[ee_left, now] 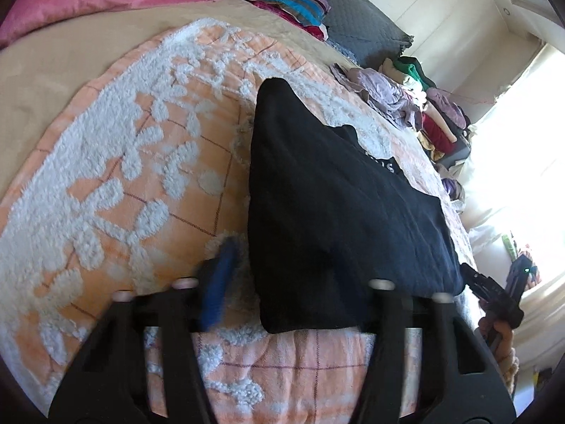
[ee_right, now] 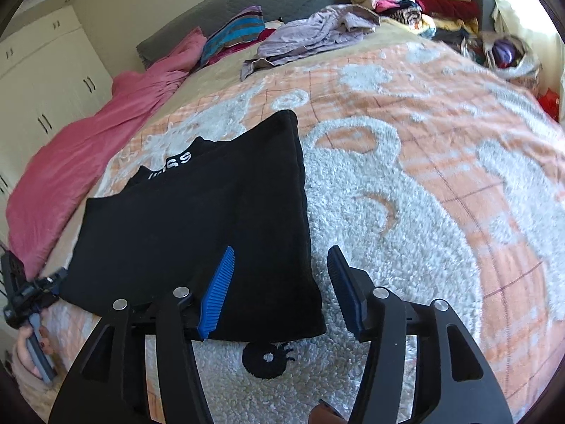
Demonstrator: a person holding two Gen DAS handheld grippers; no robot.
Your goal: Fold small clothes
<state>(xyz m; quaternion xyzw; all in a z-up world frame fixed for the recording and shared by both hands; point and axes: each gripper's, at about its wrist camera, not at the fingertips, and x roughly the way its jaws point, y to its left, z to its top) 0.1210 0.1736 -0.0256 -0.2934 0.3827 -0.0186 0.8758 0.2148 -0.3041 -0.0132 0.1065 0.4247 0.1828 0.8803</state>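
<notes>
Black garment (ee_right: 197, 219) with white lettering lies on the peach blanket (ee_right: 441, 162) with white tufted flowers; beside it, pink bedding (ee_right: 88, 148).

daylight is flooding from a blown-out window (ee_left: 512, 162); fisheye is bending edges; near left gripper finger (ee_left: 219, 282) is blurring.

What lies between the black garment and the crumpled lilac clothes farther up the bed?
Only bare bedspread separates the black garment and lilac clothes, seen from the right wrist.

Cream wardrobes (ee_right: 46, 81), grey headboard (ee_right: 282, 3) — window (ee_left: 522, 134) glaring white with daylight.
</notes>
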